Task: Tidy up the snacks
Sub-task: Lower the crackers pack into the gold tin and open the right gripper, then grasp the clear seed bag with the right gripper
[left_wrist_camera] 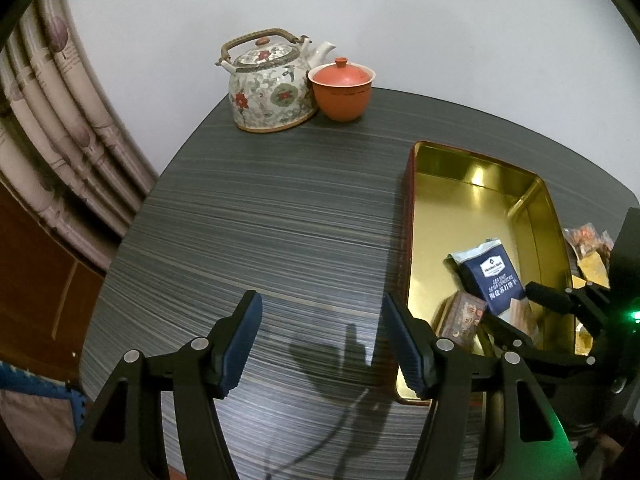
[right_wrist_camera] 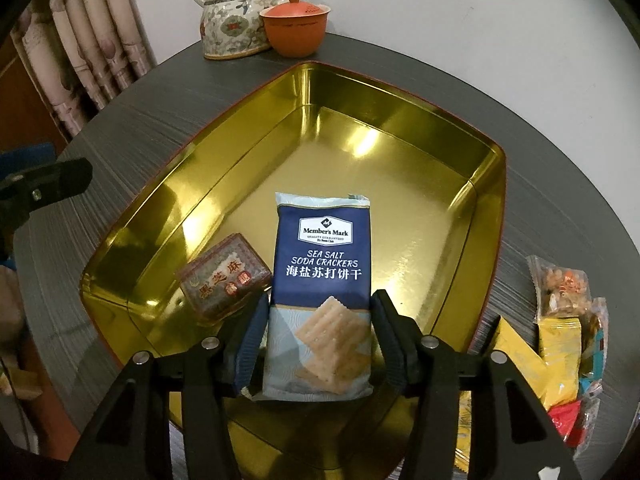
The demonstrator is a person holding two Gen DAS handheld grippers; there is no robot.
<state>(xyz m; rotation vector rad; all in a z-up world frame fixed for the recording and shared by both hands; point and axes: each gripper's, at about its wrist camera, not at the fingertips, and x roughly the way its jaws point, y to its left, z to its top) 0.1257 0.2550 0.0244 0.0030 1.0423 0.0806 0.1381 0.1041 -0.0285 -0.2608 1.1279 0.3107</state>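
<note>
A dark grey striped tabletop (left_wrist_camera: 280, 208) carries an open rectangular tin tray with a gold interior and red outer wall (right_wrist_camera: 486, 184). Inside it, toward the near end, lies a navy-and-pale-blue foil packet of sea salt soda crackers (right_wrist_camera: 322, 280), its printed face up. Just beside the packet, on its left in the right wrist view, sits a small brown wrapped snack block with Chinese lettering (right_wrist_camera: 224, 280), also within the tray.

The right gripper (right_wrist_camera: 318, 338) points steeply down over the near end of the tray, its blue-padded fingers (right_wrist_camera: 250, 340) standing on either side of the cracker packet's lower half. The pads look to be at the packet's edges, though whether they press on it or merely flank it is hard to judge from this angle.

The left gripper (left_wrist_camera: 322, 344) hangs over bare tabletop beside the tray's left wall, its fingers spread apart with nothing between them.

To the right of the tray, on the table, rests a loose heap of yellow, red and clear snack packets (right_wrist_camera: 564, 332). At the far edge stand a floral ceramic teapot with a woven handle (left_wrist_camera: 270, 88) and an orange lidded clay cup (left_wrist_camera: 342, 90), touching or nearly so.
</note>
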